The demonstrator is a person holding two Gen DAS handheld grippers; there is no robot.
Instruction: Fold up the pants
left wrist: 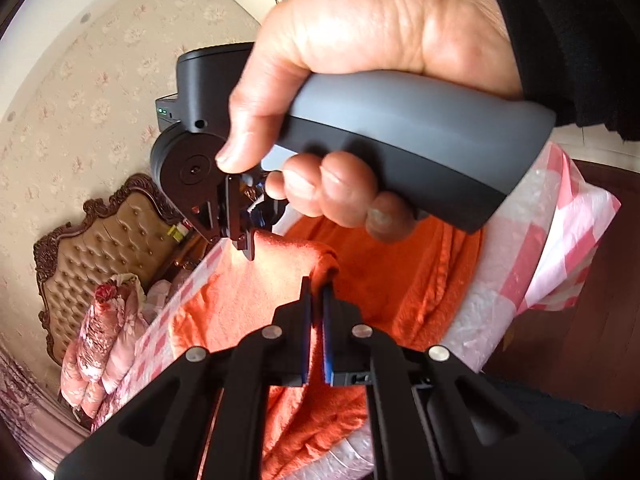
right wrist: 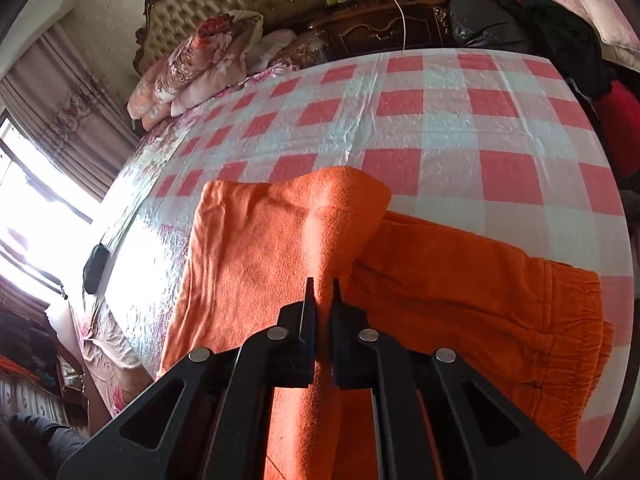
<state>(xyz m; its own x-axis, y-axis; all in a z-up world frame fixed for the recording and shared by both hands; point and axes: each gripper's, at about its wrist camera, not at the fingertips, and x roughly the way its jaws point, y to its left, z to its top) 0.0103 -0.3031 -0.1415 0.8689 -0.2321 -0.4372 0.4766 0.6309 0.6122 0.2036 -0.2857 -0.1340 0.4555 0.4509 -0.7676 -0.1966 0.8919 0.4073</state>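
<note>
Item: orange pants point(right wrist: 440, 280) on checked table cover point(right wrist: 440, 112). I hold both edge corners: left gripper point(left wrist: 316, 292) and right gripper point(right wrist: 322, 292) pinching fabric between fingertips. Step: starting fold. Next: carry the edge evenly across.
</note>
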